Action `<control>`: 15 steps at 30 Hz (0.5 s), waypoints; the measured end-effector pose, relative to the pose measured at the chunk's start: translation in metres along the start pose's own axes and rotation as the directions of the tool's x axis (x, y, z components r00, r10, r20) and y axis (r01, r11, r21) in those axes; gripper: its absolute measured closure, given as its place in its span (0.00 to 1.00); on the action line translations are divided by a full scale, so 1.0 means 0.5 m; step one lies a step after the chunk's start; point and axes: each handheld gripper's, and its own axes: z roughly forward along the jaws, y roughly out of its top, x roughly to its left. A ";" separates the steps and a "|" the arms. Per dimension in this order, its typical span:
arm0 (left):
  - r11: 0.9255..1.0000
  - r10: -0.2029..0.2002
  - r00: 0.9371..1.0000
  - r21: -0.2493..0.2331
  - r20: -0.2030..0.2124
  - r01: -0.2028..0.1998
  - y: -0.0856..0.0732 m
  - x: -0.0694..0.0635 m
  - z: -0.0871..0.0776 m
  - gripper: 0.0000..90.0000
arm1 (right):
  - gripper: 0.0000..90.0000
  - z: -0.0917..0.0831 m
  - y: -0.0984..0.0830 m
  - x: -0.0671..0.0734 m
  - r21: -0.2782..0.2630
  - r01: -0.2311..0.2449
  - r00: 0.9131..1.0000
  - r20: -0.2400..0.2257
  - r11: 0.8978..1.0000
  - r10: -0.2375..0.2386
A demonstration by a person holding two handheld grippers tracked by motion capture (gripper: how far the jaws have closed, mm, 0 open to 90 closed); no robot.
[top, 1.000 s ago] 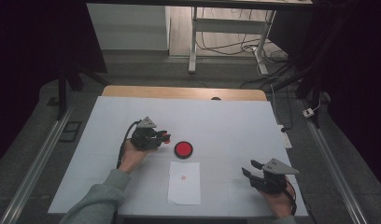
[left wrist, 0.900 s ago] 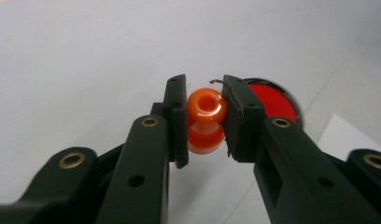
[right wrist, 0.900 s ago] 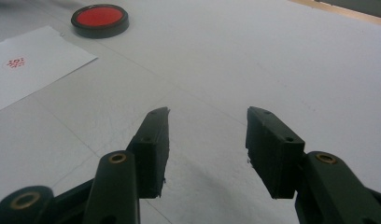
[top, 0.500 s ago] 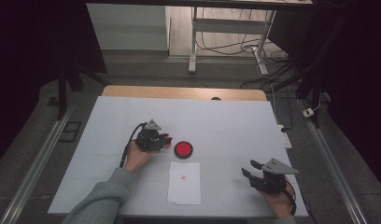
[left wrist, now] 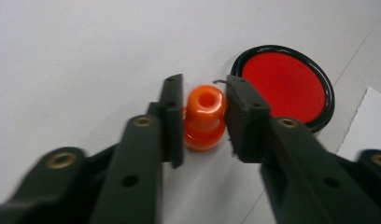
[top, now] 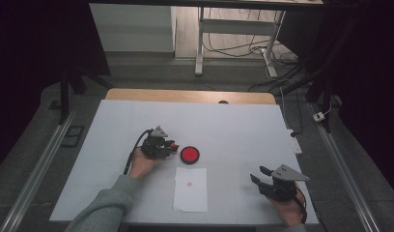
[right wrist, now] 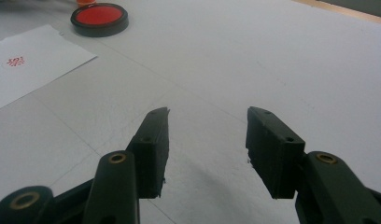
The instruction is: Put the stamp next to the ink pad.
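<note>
the left gripper has just been opening its jaws, freeing the orange stamp standing between them, left of the red ink pad. stamping looks finished. the right gripper waits open.

orange stamp, upright on table, beside red ink pad

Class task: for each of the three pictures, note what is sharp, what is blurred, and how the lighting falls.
High view: white table bright, surroundings dark. Left gripper view: orange stamp and red ink pad sharp with a rim glint, near jaws blurred. Right gripper view: jaws crisp with soft shadows, far paper slightly soft.
</note>
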 end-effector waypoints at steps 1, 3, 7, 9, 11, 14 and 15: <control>1.000 -0.007 1.000 -0.002 0.002 0.007 0.000 0.000 -0.001 0.64 | 0.54 0.000 0.000 0.000 -0.001 -0.002 1.000 -0.004 1.000 0.002; 0.999 -0.025 1.000 -0.023 0.006 0.025 0.003 -0.002 -0.010 0.56 | 0.54 -0.001 -0.001 -0.001 -0.002 -0.007 1.000 -0.004 1.000 0.007; 0.996 -0.047 0.999 -0.070 0.003 0.048 0.011 -0.008 -0.033 0.44 | 0.54 -0.001 0.000 -0.004 -0.014 -0.021 1.000 -0.011 1.000 0.020; 0.995 -0.049 0.999 -0.082 0.010 0.049 0.013 -0.012 -0.045 0.40 | 0.54 0.002 0.000 -0.004 -0.010 -0.018 1.000 -0.013 1.000 0.018; 0.995 -0.039 0.999 -0.088 0.010 0.040 0.014 -0.017 -0.058 0.38 | 0.54 0.003 0.000 -0.004 -0.007 -0.013 1.000 -0.015 1.000 0.013; 0.995 -0.037 0.999 -0.091 0.019 0.039 0.014 -0.022 -0.085 0.35 | 0.54 0.003 0.001 -0.005 -0.013 -0.014 1.000 -0.018 1.000 0.014; 0.995 -0.033 0.999 -0.091 0.023 0.035 0.013 -0.025 -0.094 0.35 | 0.54 0.003 0.001 -0.005 -0.013 -0.014 1.000 -0.016 1.000 0.014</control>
